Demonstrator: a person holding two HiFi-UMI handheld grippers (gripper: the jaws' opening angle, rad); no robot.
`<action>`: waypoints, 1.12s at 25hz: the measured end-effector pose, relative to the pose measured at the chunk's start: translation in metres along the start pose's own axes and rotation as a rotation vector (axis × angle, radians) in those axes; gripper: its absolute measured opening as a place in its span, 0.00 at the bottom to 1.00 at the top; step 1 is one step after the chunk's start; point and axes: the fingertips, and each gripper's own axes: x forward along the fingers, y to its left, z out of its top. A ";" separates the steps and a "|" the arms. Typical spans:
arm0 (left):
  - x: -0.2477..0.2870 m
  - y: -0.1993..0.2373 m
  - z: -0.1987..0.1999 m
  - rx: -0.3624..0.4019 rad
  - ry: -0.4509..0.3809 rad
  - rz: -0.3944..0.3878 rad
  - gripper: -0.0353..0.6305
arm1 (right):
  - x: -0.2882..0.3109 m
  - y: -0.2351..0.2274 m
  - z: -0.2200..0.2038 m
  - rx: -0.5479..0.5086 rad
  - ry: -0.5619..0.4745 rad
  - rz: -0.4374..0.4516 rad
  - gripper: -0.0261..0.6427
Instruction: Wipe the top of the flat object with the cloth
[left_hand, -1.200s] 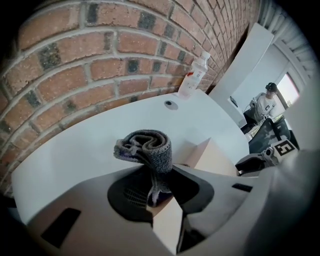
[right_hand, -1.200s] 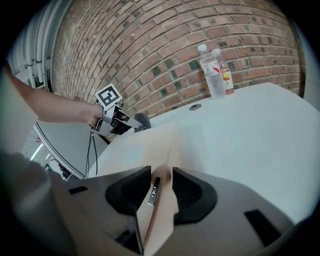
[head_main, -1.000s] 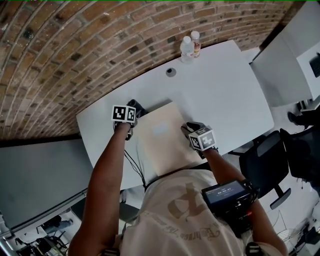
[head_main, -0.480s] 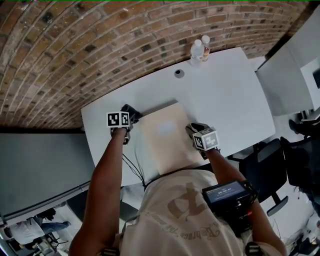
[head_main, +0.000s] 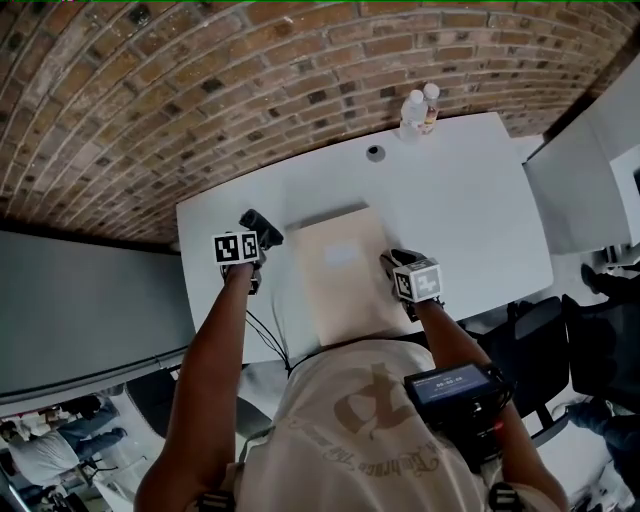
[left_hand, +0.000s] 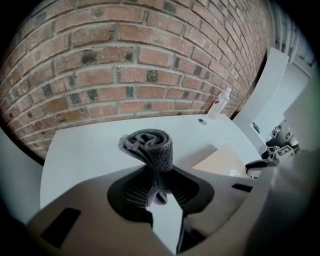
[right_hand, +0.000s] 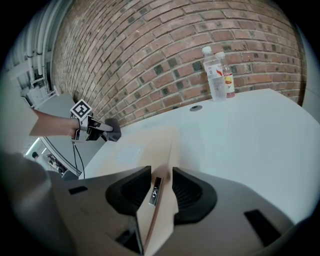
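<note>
A beige flat object (head_main: 343, 268) lies on the white table (head_main: 470, 200). My right gripper (head_main: 398, 262) is at its right edge, and in the right gripper view the jaws are shut on that edge (right_hand: 156, 192). My left gripper (head_main: 260, 230) hangs over the bare table just left of the flat object. It is shut on a rolled grey cloth (left_hand: 150, 149), which sticks out past the jaws. The right gripper view shows the left gripper (right_hand: 102, 131) with the cloth (right_hand: 114, 131) off the flat object's (right_hand: 137, 150) far left corner.
Two bottles (head_main: 421, 108) stand at the table's far edge against the brick wall, with a round cable hole (head_main: 375, 153) in front of them. A dark chair (head_main: 545, 340) stands to the right. A grey partition (head_main: 90, 300) is at the left.
My left gripper has moved left and a little up with the cloth, off the flat object's left edge. The right gripper has stayed on the right edge.
</note>
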 end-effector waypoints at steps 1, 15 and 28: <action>-0.003 -0.002 -0.002 -0.001 -0.007 -0.005 0.21 | 0.000 0.000 0.000 0.001 -0.001 0.001 0.26; -0.005 -0.183 0.028 0.119 -0.047 -0.431 0.21 | 0.002 0.004 0.002 -0.016 0.001 0.027 0.25; 0.066 -0.284 0.039 0.194 0.072 -0.476 0.21 | 0.002 0.007 0.005 -0.035 -0.004 0.080 0.25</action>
